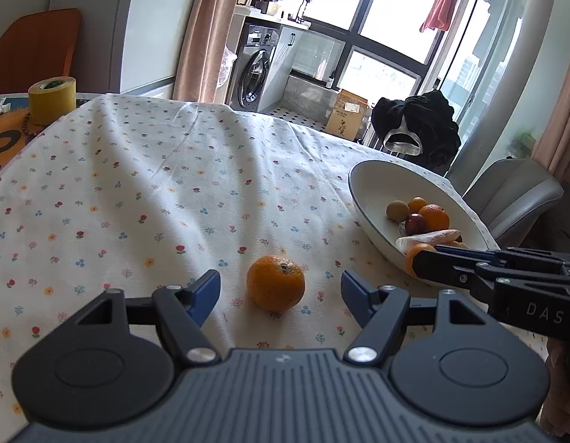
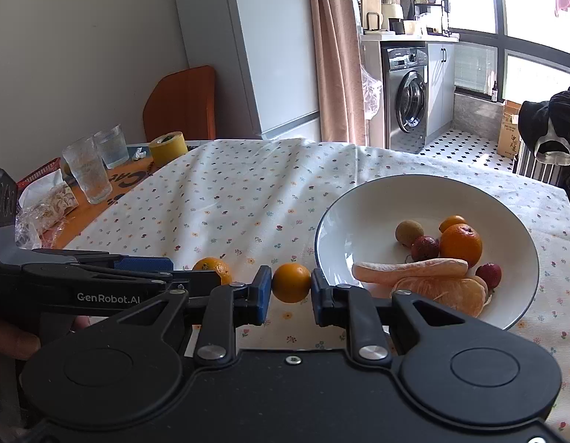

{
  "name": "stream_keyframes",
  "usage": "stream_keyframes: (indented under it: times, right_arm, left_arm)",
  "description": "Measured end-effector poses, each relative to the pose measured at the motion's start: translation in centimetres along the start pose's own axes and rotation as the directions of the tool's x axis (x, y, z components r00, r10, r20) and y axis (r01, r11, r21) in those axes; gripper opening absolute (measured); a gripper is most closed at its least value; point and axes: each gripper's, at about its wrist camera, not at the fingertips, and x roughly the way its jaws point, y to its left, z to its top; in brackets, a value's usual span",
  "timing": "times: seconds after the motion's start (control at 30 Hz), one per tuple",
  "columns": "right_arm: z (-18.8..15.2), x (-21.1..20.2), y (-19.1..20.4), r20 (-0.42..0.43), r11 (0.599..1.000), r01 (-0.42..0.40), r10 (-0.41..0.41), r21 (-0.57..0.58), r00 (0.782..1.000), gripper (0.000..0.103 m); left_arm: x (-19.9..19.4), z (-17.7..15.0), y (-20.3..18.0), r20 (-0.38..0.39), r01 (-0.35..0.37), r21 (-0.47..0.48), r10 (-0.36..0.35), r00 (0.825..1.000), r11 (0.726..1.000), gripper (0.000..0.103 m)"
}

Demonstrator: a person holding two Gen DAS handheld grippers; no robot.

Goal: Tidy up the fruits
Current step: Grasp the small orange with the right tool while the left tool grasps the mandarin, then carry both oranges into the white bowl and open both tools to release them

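Kumquat point(image 2: 291, 282) pinched in right claw point(image 2: 287, 289), clear only from right wrist

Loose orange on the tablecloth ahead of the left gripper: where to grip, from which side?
Grip the orange across its widest middle, one pad on each flank. It is round, stem end tilted up and away, so any level diameter should hold. Come straight forward: the left gripper is open and already lined up with it. The cloth around it looks clear.

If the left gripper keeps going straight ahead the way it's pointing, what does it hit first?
Most likely the loose orange on the tablecloth, centred ahead of the open left gripper; exact depth is unclear.
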Motion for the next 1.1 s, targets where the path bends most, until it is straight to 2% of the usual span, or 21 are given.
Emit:
stream_keyframes:
  times: [0.1, 0.17, 0.2, 0.23, 0.3, 0.63, 1.1]
  right_arm:
    - [0.1, -0.2, -0.6, 0.013, 1.000, -0.001, 0.001, 0.011, 1.000, 0.021]
    - [0.2, -0.3, -1.1, 0.021, 1.000, -0.003, 0.003, 0.021, 1.000, 0.021]
    - [0.2, -0.2, -1.3, 0.024, 1.000, -0.004, 0.004, 0.024, 1.000, 0.021]
    - [0.3, -0.2, -1.6, 0.027, 1.000, -0.005, 0.005, 0.026, 1.000, 0.021]
    - [0.4, -0.1, -2.0, 0.036, 0.999, -0.007, 0.006, 0.034, 0.999, 0.021]
    - [1.0, -0.3, -4.7, 0.081, 0.996, -0.020, 0.013, 0.084, 0.997, 0.021]
    - [2.5, -1.7, -7.9, 0.158, 0.986, -0.011, -0.016, 0.166, 0.987, 0.021]
  left_arm:
    - [0.6, -0.1, -0.3, -0.015, -0.017, 0.006, 0.017, 1.000, 1.000, 0.070]
    - [1.2, -0.2, -0.2, -0.031, -0.026, 0.000, 0.026, 0.999, 1.000, 0.064]
    - [1.6, -0.2, -0.1, -0.042, -0.030, -0.008, 0.030, 0.999, 1.000, 0.058]
    - [2.0, -0.3, 0.0, -0.059, -0.037, -0.021, 0.036, 0.998, 0.999, 0.044]
    - [2.1, -0.2, 0.1, -0.055, -0.047, -0.029, 0.046, 0.997, 0.998, 0.036]
    - [0.8, 0.9, -1.5, -0.023, -0.080, -0.008, 0.080, 0.997, 0.997, 0.036]
    - [0.7, 4.0, -6.1, 0.032, -0.013, 0.075, 0.011, 0.999, 0.997, 0.036]
